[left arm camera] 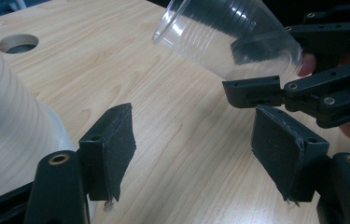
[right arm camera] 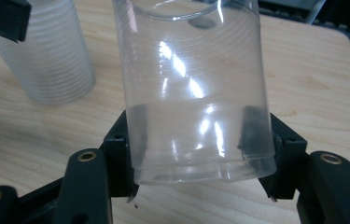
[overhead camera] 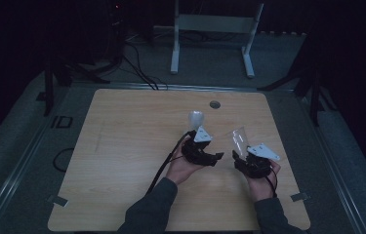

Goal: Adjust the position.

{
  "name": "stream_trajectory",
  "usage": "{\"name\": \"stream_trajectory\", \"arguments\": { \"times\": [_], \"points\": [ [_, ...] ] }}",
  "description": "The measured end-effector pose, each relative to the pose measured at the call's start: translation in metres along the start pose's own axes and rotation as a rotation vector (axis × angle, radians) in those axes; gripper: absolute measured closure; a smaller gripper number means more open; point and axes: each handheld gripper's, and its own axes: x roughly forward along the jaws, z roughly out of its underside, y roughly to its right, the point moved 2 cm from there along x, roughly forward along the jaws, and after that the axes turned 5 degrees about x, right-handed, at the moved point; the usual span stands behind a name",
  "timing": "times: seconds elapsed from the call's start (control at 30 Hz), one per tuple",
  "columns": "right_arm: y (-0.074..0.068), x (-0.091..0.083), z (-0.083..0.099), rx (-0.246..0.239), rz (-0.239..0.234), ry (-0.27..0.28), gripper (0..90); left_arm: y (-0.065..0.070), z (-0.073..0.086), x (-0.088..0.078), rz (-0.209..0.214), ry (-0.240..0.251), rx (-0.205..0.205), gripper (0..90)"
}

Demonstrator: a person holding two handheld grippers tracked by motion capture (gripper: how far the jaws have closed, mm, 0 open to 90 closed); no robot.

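Note:
A clear plastic cup (overhead camera: 239, 138) is tilted above the table, and my right gripper (overhead camera: 241, 155) is shut on its base. In the right gripper view the cup (right arm camera: 196, 93) stands between both jaws of the right gripper (right arm camera: 198, 158), with its mouth pointing away. A stack of frosted cups (overhead camera: 196, 118) stands upside down on the table (overhead camera: 122, 146), just beyond my left gripper (overhead camera: 212, 155). The left gripper (left arm camera: 193, 149) is open with bare wood between its pads, the stack (left arm camera: 4, 107) at its left, and the held cup (left arm camera: 219, 37) lying sideways ahead.
A round cable hole (overhead camera: 214, 104) sits near the table's far edge. A white frame (overhead camera: 214, 29) stands on the floor beyond. A black cable (overhead camera: 163, 168) trails from the left gripper toward the near edge. The table's left half is bare wood.

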Motion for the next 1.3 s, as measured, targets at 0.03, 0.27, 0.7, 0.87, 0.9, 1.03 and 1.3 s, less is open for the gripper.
{"name": "stream_trajectory", "arguments": {
  "times": [0.03,0.27,0.7,0.87,0.9,1.03,1.3],
  "points": [
    [0.0,0.0,0.0,-0.004,-0.002,0.012,41.2,0.0,-0.001,0.0,0.0,0.003,-0.001,29.9],
    [-0.002,-0.003,0.001,-0.005,-0.002,0.087,41.3,0.001,-0.004,0.0,0.005,0.016,-0.01,29.9],
    [-0.007,-0.013,0.0,-0.049,0.027,0.2,41.3,0.006,-0.011,0.002,0.019,0.039,0.001,28.0],
    [-0.008,-0.016,0.0,-0.061,0.023,0.229,41.3,0.006,-0.014,0.001,0.024,0.062,-0.015,27.6],
    [-0.009,-0.017,0.0,-0.062,0.019,0.23,41.3,0.006,-0.015,0.0,0.026,0.066,-0.018,27.4],
    [-0.01,-0.017,0.001,-0.064,0.015,0.231,41.3,0.007,-0.018,-0.001,0.025,0.079,-0.021,26.4],
    [-0.012,-0.021,0.0,-0.065,0.003,0.251,41.3,0.005,-0.025,-0.003,0.066,0.119,-0.077,24.3]
  ]
}}
